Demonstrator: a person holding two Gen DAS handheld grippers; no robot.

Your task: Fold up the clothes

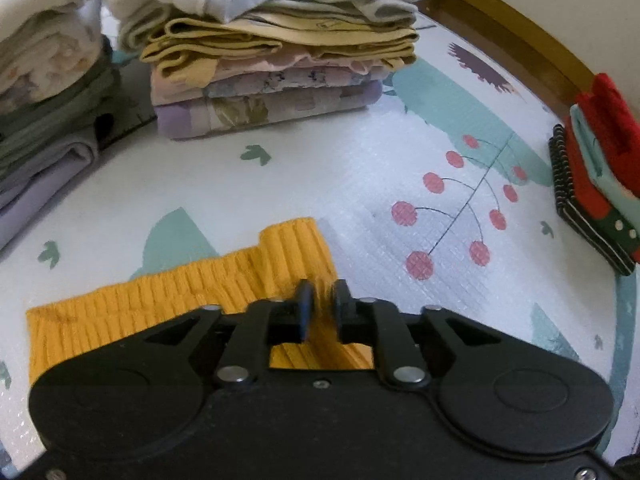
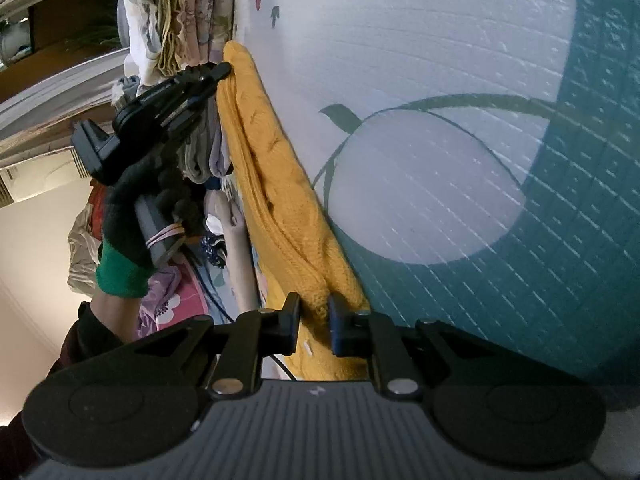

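A yellow knitted sweater [image 1: 168, 300] lies on the patterned play mat [image 1: 340, 184]. My left gripper [image 1: 322, 300] is shut on its ribbed edge right at the fingertips. In the right wrist view, rolled sideways, the same sweater [image 2: 280, 200] runs as a folded strip along the mat [image 2: 440, 80]. My right gripper [image 2: 314, 314] is shut on the near end of the sweater. The left gripper [image 2: 220, 72] shows there too, held by a gloved hand, pinching the far end of the sweater.
A tall stack of folded clothes [image 1: 272, 64] stands at the back of the mat, with a second pile [image 1: 44, 92] at the left. A red and teal object [image 1: 600, 176] sits on a dark base at the right. A wooden baseboard [image 1: 520, 28] runs behind.
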